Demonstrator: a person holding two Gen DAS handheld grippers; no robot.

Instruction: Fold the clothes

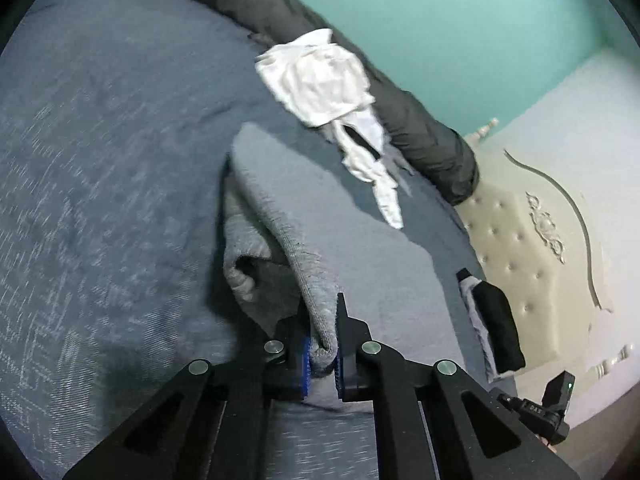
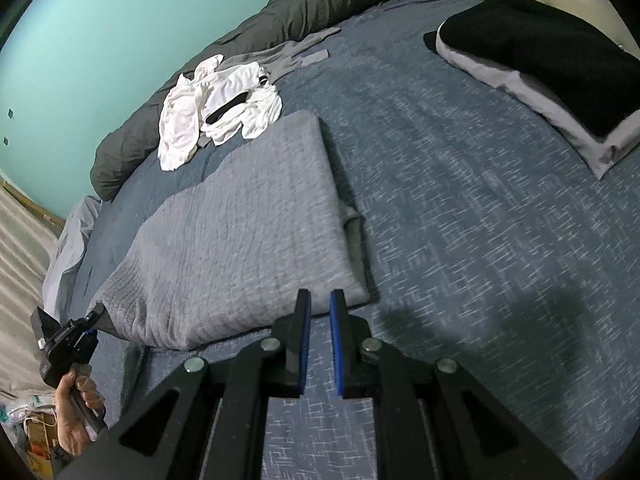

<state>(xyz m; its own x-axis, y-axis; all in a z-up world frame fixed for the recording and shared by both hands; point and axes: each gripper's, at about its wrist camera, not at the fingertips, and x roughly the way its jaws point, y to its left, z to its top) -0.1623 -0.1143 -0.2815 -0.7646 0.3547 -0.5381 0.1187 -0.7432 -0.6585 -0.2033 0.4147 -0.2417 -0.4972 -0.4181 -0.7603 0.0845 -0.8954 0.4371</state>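
Left gripper point(image 1: 322, 340): jaws clamped on a bunched edge of the grey sweater point(image 2: 240, 232), lifting that edge off the bed point(image 2: 460, 240). Right gripper point(image 2: 320, 344): jaws narrow, nothing between them, just in front of the sweater's near edge. The sweater lies folded on the blue bed, centre-left in the right wrist view. White clothes point(image 2: 216, 96) lie beyond it, near the dark duvet point(image 2: 304, 12). A folded black-and-grey stack point(image 2: 560, 76) sits far right.
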